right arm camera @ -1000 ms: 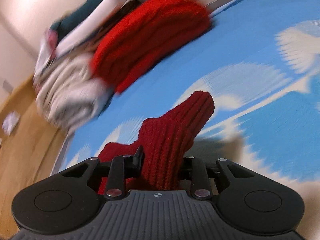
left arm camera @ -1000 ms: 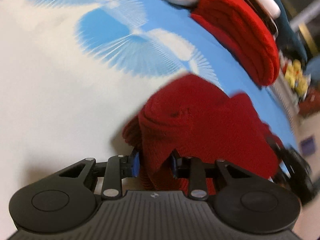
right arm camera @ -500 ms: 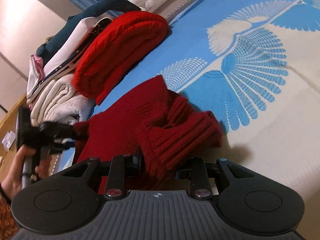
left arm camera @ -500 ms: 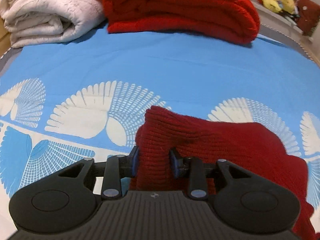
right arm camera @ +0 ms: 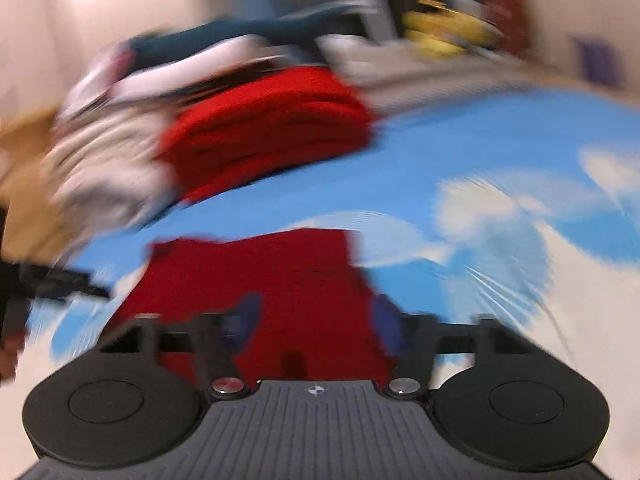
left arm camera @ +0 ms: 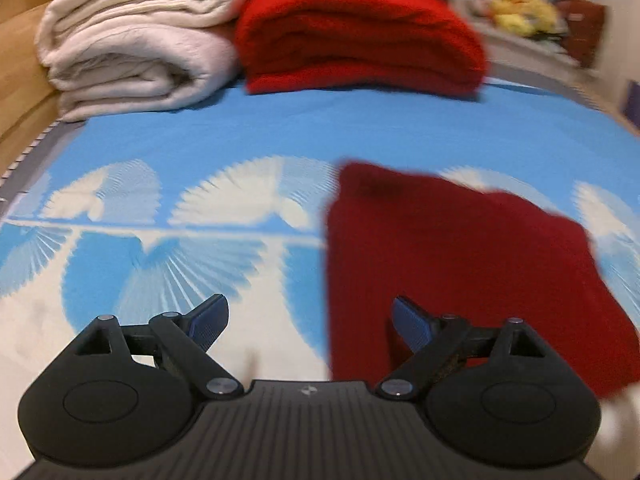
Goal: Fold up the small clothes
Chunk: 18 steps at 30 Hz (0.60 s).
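Observation:
A small dark red knitted garment (left arm camera: pixel 452 264) lies flat on the blue and white patterned bedsheet (left arm camera: pixel 280 136). My left gripper (left arm camera: pixel 308 320) is open and empty, with its right finger over the garment's left edge. In the blurred right wrist view the same garment (right arm camera: pixel 272 276) lies just ahead of my right gripper (right arm camera: pixel 316 316), which is open with the cloth showing between its fingers. The left gripper shows at the left edge of that view (right arm camera: pixel 44 280).
A folded bright red blanket (left arm camera: pixel 360 36) and folded cream blankets (left arm camera: pixel 136 40) are stacked at the far end of the bed. A wooden bed frame (left arm camera: pixel 20 20) runs along the left. Yellow toys (left arm camera: pixel 520 16) and clutter sit at the far right.
Both grippers have opened and let go of the red garment, which now lies flat on the sheet. Both have pulled back a little; the right view is blurred by motion.

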Available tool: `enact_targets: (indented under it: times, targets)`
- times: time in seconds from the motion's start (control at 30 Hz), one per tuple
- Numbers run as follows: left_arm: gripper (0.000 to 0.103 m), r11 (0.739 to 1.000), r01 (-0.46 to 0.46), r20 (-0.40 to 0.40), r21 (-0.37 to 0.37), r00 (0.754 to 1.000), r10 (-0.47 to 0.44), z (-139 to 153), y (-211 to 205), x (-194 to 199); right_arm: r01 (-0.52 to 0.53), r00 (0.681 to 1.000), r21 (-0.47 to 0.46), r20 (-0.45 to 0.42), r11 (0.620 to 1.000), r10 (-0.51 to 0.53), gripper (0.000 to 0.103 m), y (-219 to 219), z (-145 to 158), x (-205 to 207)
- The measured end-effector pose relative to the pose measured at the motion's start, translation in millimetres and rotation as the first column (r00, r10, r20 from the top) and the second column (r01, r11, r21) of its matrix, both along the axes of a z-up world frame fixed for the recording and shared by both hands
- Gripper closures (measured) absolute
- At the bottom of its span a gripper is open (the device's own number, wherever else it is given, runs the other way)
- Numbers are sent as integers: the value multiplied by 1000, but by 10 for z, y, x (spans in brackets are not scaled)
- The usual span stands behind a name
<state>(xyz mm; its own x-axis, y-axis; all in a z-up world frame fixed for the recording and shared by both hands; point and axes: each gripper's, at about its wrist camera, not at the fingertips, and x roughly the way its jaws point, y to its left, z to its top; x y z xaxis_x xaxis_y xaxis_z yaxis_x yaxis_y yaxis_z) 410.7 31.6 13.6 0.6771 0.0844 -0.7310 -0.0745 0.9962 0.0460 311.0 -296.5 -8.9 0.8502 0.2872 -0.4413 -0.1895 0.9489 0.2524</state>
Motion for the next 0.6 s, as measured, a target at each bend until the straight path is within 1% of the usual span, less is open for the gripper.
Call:
enact_targets:
  times: [0.03, 0.07, 0.1, 0.13, 0.17, 0.2, 0.23, 0.27, 0.3, 0.37, 0.4, 0.43, 0.47, 0.5, 0.53, 0.57, 0.6]
  targets:
    - [11, 1000, 9, -2, -10, 1000, -9, -70, -34, -115, -55, 999, -90, -5, 994, 54, 93, 149, 9, -2]
    - [11, 1000, 12, -17, -17, 1000, -12, -175, -56, -217, -94, 996, -150, -26, 984, 91, 93, 257, -41, 5]
    - [11, 1000, 9, -42, -11, 999, -10, -296, -66, -254, -113, 992, -188, -68, 976, 102, 94, 340, -143, 42]
    - [5, 1000, 11, -65, -10, 998, -12, -432, -53, -262, -97, 993, -215, -86, 972, 80, 94, 376, -269, 81]
    - [0, 1000, -10, -74, -15, 997, 8, -532, -14, -264, -81, 994, -243, -87, 967, 62, 94, 379, -376, 112]
    - [0, 999, -26, -74, -28, 997, 23, -567, 28, -270, -62, 994, -265, -100, 962, 36, 94, 359, -453, 150]
    - [0, 999, -22, -73, -43, 997, 19, -572, 59, -281, -39, 993, -248, -115, 968, 11, 94, 297, -445, 162]
    - [0, 999, -19, -65, -30, 998, 17, -555, 69, -303, -25, 992, -210, -125, 977, -1, 94, 211, -385, 155]
    - [0, 1000, -12, -57, 0, 998, 12, -550, 57, -333, -13, 991, -195, -134, 981, -13, 94, 143, -308, 163]
    - [0, 999, 6, -57, 49, 998, -3, -563, 24, -379, 23, 987, -219, -147, 975, -57, 94, 65, -237, 219]
    - [0, 998, 6, -68, 70, 998, -1, -559, 5, -409, 6, 983, -221, -180, 975, -47, 94, 59, -287, 248]
    - [1, 996, 7, -84, 92, 996, 1, -545, -11, -455, -41, 974, -222, -227, 974, -10, 94, 71, -362, 289]
    - [1, 994, 18, -88, 110, 996, -9, -497, -51, -547, -39, 972, -245, -234, 969, -20, 94, 101, -378, 277]
    - [1, 992, 42, -66, 118, 997, -35, -411, -100, -695, -18, 975, -256, -219, 967, -40, 91, 119, -304, 197]
    - [1, 990, 57, -36, 127, 998, -53, -318, -153, -864, -17, 978, -255, -204, 967, -36, 78, 143, -183, 98]
    - [0, 989, 64, -14, 131, 998, -62, -228, -197, -1026, -33, 983, -252, -182, 967, -13, 54, 170, -38, -23]
    - [0, 989, 78, 6, 124, 997, -79, -135, -249, -1221, -42, 989, -248, -147, 968, 5, 43, 191, 123, -178]
